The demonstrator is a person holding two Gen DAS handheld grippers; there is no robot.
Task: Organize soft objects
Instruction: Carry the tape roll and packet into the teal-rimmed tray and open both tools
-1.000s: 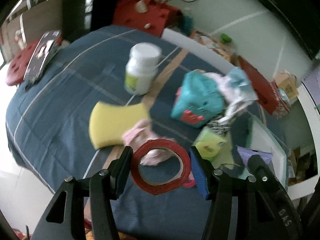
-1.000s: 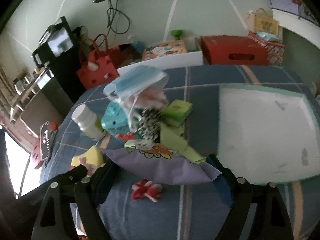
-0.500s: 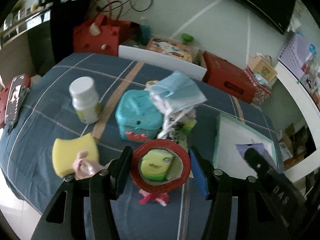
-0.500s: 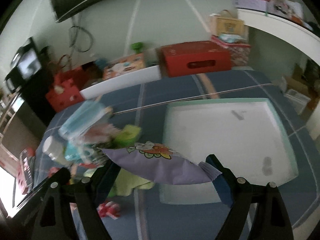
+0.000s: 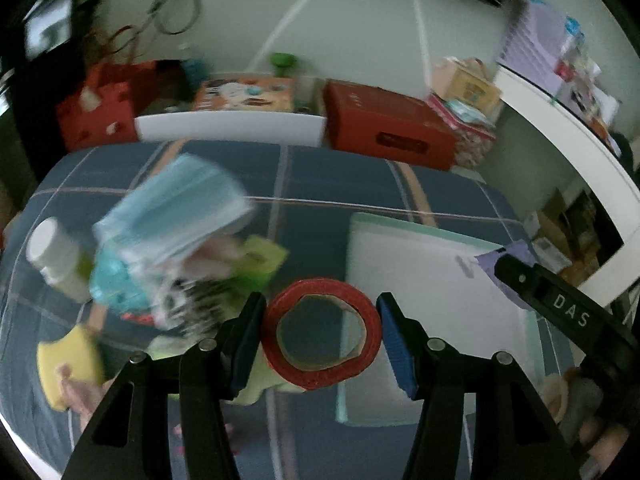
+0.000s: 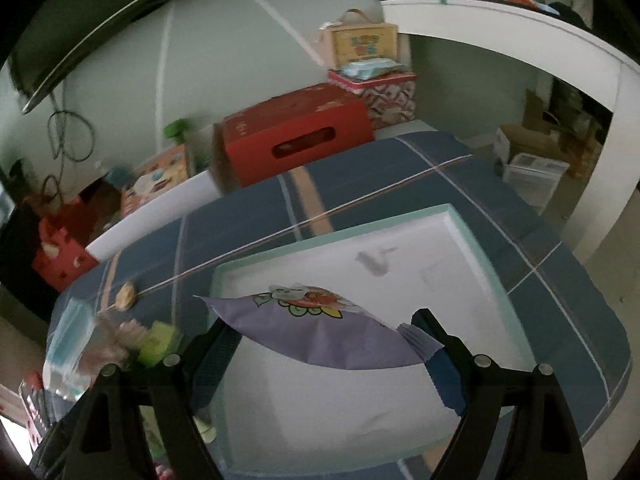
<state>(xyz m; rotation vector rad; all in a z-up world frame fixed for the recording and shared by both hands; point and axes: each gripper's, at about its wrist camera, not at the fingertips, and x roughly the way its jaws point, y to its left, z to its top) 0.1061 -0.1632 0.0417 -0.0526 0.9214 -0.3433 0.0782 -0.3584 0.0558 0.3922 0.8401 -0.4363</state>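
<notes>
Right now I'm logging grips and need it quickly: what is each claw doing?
Left claw: closed on the red tape roll.
Right claw: closed on the purple packet.

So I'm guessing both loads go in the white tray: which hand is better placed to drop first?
Right, probably. Its purple packet already hangs over the white tray, while the left's red tape roll sits only at the tray's near edge.

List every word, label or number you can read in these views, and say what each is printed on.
"DAS": on the black body of the right gripper, seen from the left wrist.
Purple packet: cartoon print, no legible words.
Red box, yellow box, orange box: print too blurred.
</notes>
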